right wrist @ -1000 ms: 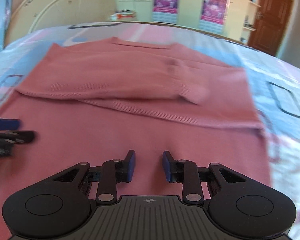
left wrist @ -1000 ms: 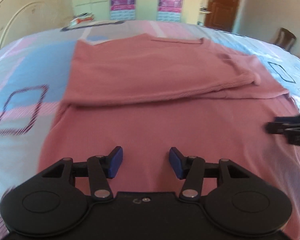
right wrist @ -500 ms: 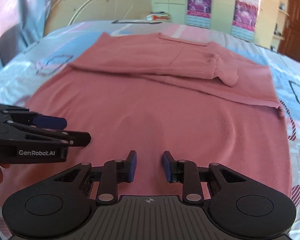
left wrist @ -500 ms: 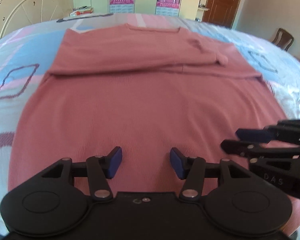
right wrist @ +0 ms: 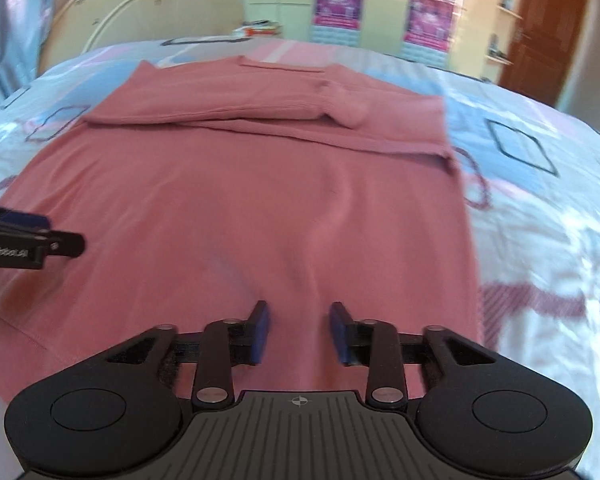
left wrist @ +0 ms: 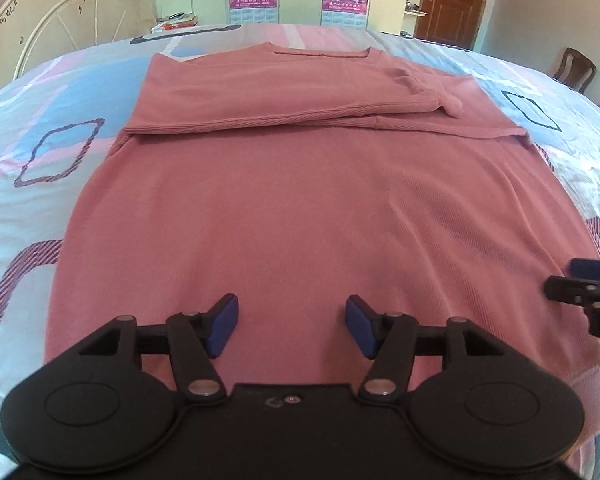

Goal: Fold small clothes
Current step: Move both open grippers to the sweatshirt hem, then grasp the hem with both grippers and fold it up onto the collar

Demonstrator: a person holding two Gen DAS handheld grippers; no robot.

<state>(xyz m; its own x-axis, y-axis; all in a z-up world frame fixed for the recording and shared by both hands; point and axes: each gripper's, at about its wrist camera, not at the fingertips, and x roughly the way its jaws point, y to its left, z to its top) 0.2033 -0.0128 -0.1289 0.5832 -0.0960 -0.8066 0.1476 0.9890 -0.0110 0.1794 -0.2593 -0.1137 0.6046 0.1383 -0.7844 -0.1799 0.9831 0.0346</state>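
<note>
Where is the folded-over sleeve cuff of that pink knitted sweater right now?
In the left wrist view the sleeve cuff lies on the far right part of the pink knitted sweater, below the neckline, spread on the patterned bedsheet.

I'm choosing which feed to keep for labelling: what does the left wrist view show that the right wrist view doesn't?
Left wrist only: a wooden chair at the far right, and the right claw entering from the right edge. Right wrist only: the left claw entering from the left edge. Both: the pink sweater spread on the bed sheet, sleeves folded across the chest, and open claws hovering near the hem.
</note>
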